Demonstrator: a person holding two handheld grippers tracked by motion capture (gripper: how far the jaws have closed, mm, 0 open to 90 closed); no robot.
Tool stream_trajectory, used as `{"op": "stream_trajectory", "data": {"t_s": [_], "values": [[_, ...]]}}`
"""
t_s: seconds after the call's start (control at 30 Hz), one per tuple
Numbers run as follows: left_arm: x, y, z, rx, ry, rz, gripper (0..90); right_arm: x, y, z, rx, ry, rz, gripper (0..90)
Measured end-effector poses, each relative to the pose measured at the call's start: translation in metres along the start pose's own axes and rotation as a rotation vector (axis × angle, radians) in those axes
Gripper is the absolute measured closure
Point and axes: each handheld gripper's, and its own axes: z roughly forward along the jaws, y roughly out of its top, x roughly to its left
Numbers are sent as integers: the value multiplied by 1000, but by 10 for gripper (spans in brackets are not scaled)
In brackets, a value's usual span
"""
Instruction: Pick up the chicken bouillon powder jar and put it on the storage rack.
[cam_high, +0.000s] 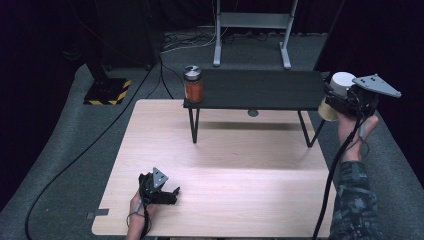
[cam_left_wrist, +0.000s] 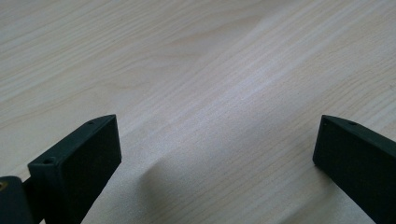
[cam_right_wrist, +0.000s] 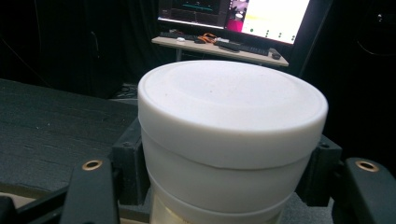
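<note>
Two grippers: we hold the right gripper (cam_high: 336, 101) clamped on the white-lidded jar (cam_right_wrist: 231, 140) at 2 o'clock, rigid, probably slick, gripped below the lid; the left gripper (cam_high: 172, 192) rests apart at 7 o'clock.

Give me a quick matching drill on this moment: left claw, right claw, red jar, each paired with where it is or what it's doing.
Things:
1. left claw
2. right claw
3. red jar

States:
A. stands on the black shelf's left end
B. open, low over the wooden table
C. shut on a white-lidded container at the shelf's right end

Pairs: 1-B, 2-C, 3-A
</note>
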Motion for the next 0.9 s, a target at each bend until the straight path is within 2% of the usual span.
{"op": "stream_trajectory", "data": {"t_s": [0.5, 0.9], "values": [[0, 0, 0, 0, -2, 0, 4, -3, 8, 30, 12, 30, 48, 333], [0, 0, 0, -1, -1, 2, 4, -3, 16, 52, 25, 39, 67, 333]]}}
